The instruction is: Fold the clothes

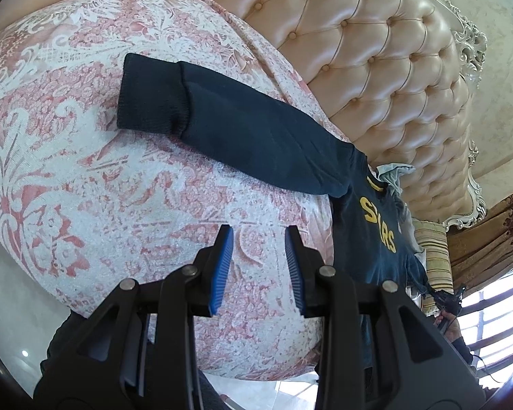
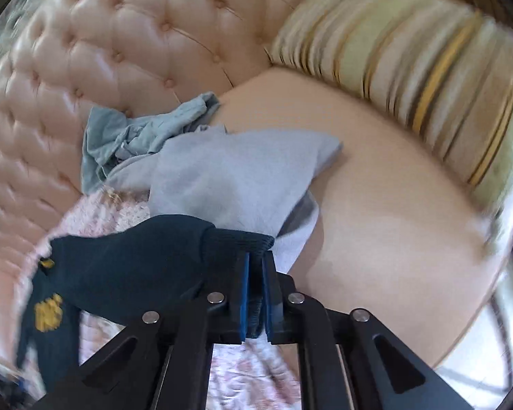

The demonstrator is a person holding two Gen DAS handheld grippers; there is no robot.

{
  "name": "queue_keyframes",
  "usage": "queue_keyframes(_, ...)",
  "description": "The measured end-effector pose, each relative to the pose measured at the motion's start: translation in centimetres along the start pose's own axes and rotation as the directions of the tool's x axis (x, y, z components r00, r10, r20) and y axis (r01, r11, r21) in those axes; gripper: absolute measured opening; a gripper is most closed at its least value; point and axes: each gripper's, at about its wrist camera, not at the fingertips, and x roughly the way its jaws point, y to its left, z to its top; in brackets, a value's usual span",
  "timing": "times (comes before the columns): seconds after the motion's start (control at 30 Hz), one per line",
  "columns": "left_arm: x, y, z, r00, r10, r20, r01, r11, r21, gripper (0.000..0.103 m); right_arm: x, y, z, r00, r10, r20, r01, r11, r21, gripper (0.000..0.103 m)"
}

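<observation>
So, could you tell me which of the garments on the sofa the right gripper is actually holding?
The navy sweatshirt: the right gripper is shut on its ribbed cuff. The pale grey garment and the crumpled light blue one lie loose behind it, ungripped.

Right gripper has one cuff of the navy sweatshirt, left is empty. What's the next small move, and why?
Probably bring the open left gripper forward onto the other sleeve's cuff and close. That sleeve lies stretched out flat on the pink patterned cover, untouched, while the right gripper is shut on the navy sweatshirt at its ribbed cuff. Holding both cuffs would let you fold the sleeves inward together.
</observation>
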Motion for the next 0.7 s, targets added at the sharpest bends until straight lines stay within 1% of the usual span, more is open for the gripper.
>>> queue_keyframes(0.07, 0.0, 0.0, 0.0, 1.000, -0.002, 0.001, 0.002, 1.000, 0.001, 0.034, 0.0, -0.2, 0.5, 0.999, -0.039, 0.004, 0.038, 0.999, 0.018, 0.007)
queue_keyframes(0.13, -0.1, 0.0, 0.0, 1.000, -0.005, 0.004, 0.005, 1.000, 0.001, 0.034, 0.7, -0.9, 0.7, 0.994, -0.103, -0.023, 0.103, 0.994, 0.037, 0.006)
queue_keyframes(0.2, -0.2, 0.0, 0.0, 1.000, -0.011, 0.009, 0.011, 1.000, -0.004, 0.034, -0.8, -1.0, 0.2, 0.987, -0.158, 0.009, 0.157, 0.986, 0.062, 0.009)
queue_keyframes(0.27, -0.3, 0.1, 0.0, 1.000, -0.019, 0.014, 0.019, 1.000, -0.010, 0.034, -2.5, -1.0, -0.4, 0.976, -0.212, 0.048, 0.207, 0.974, 0.090, 0.009)
queue_keyframes(0.37, -0.3, 0.1, 0.1, 1.000, -0.027, 0.014, 0.027, 1.000, -0.009, 0.034, -5.2, -1.1, -1.2, 0.951, -0.292, 0.104, 0.278, 0.951, 0.136, 0.012)
queue_keyframes(0.4, -0.3, 0.1, 0.1, 0.999, -0.032, 0.016, 0.033, 0.999, -0.005, 0.034, -6.4, 0.1, -2.2, 0.962, -0.242, 0.126, 0.228, 0.967, 0.116, 0.013)
queue_keyframes(0.43, -0.4, 0.0, 0.1, 0.999, -0.037, 0.018, 0.037, 0.999, -0.001, 0.034, -7.4, 2.0, -3.8, 0.981, -0.151, 0.121, 0.143, 0.987, 0.076, 0.013)
queue_keyframes(0.47, -0.4, -0.1, 0.2, 0.999, -0.039, 0.019, 0.039, 0.999, 0.003, 0.034, -8.3, 4.1, -5.5, 0.993, -0.056, 0.105, 0.053, 0.998, 0.034, 0.022)
queue_keyframes(0.5, -0.4, -0.2, 0.1, 0.999, -0.040, 0.019, 0.040, 0.999, 0.009, 0.034, -8.8, 5.9, -7.4, 0.996, 0.016, 0.083, -0.016, 1.000, 0.008, 0.038)
queue_keyframes(0.53, -0.3, -0.4, 0.1, 0.999, -0.037, 0.013, 0.037, 0.999, 0.021, 0.034, -9.2, 7.7, -9.3, 0.995, 0.079, 0.060, -0.079, 0.997, -0.012, 0.047)
queue_keyframes(0.57, -0.2, -0.9, -0.1, 1.000, -0.030, -0.003, 0.030, 0.999, 0.043, 0.034, -9.5, 9.5, -11.6, 0.990, 0.135, 0.028, -0.134, 0.991, -0.022, 0.065)
queue_keyframes(0.6, -0.1, -1.5, -0.4, 0.999, -0.029, -0.023, 0.030, 0.997, 0.068, 0.034, -9.6, 11.6, -14.4, 0.980, 0.195, -0.026, -0.196, 0.980, -0.032, 0.070)
queue_keyframes(0.63, 0.0, -2.6, -0.9, 0.998, -0.029, -0.056, 0.036, 0.993, 0.114, 0.034, -9.3, 13.3, -16.6, 0.969, 0.234, -0.079, -0.238, 0.970, -0.046, 0.070)
queue_keyframes(0.67, 0.1, -4.1, -1.8, 0.995, -0.037, -0.095, 0.053, 0.985, 0.166, 0.034, -9.2, 14.9, -18.8, 0.959, 0.251, -0.134, -0.262, 0.962, -0.075, 0.070)
queue_keyframes(0.7, 0.1, -5.8, -3.2, 0.989, -0.050, -0.142, 0.081, 0.971, 0.223, 0.035, -9.4, 16.5, -21.1, 0.955, 0.235, -0.183, -0.261, 0.956, -0.132, 0.070)
